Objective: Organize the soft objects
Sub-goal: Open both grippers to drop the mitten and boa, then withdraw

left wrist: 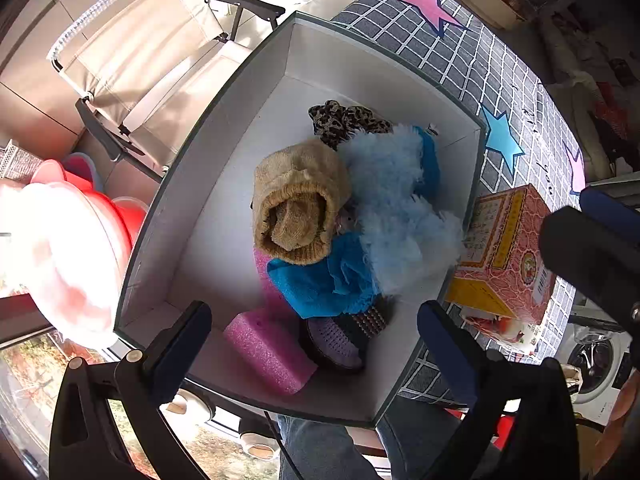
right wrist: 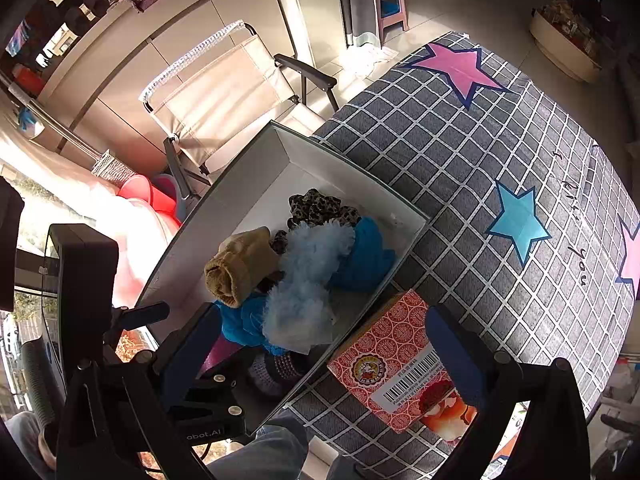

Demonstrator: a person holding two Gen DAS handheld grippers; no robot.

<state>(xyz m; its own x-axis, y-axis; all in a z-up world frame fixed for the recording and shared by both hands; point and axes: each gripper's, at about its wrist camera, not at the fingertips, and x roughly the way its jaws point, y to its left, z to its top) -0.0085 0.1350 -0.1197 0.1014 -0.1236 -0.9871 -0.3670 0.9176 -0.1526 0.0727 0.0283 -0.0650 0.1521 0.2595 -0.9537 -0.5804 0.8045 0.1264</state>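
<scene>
A box [left wrist: 224, 128] stands at the tabletop's [right wrist: 460, 152] edge nearest a folding chair [right wrist: 224, 100]. Inside it, a rolled knit piece [left wrist: 298, 204] lies on a towel [left wrist: 320, 284], beside a fluffy item [left wrist: 396, 208]; a foam block [left wrist: 268, 350] occupies the near corner. A carton [right wrist: 396, 356] sits just outside the box's wall, apparently touching it.

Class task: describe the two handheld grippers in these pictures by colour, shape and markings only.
Both are alike. The left gripper has a glossy black frame with angular, strut-like arms, silver screw heads at the joints and flat dark-blue pads on its two jaws. The right gripper is built the same. In the right wrist view the left gripper's black body bears white lettering ending "obot.AI".
</scene>
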